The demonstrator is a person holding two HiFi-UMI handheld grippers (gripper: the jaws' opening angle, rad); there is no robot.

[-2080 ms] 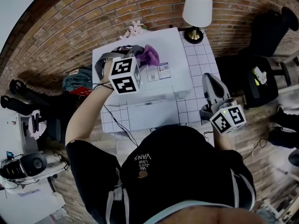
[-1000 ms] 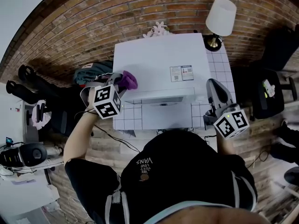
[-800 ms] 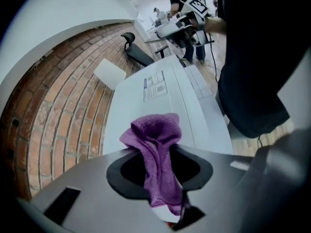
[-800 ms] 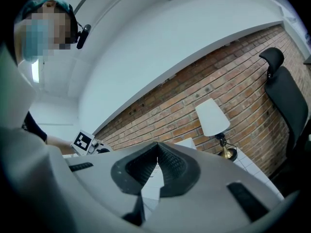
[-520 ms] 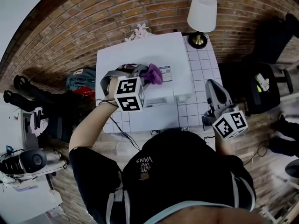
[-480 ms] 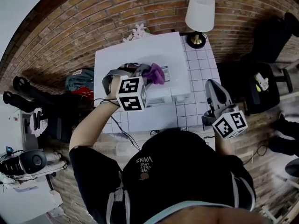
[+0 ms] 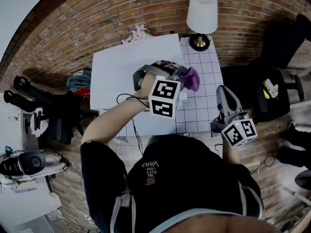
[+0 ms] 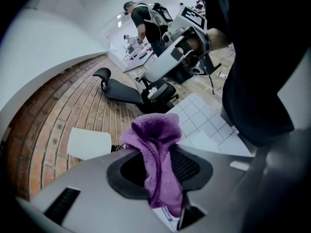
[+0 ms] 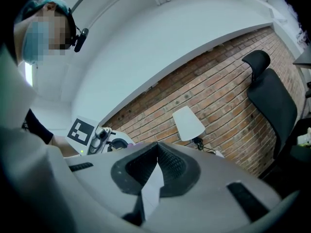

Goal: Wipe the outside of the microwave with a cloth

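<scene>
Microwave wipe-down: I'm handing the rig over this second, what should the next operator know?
Left claw: shut on the purple cloth, at the right edge of the microwave top.
Right claw: shut, empty, held off to the right of the microwave.
Done: how much is wiped can't be judged from here.
Left: probably the front and sides; keep the cloth clamped.

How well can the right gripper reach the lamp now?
Probably yes. The right gripper, jaws shut, is at the near edge of the tiled table; only bare tiles lie between it and the lamp. The left gripper with its purple cloth is aside.
</scene>
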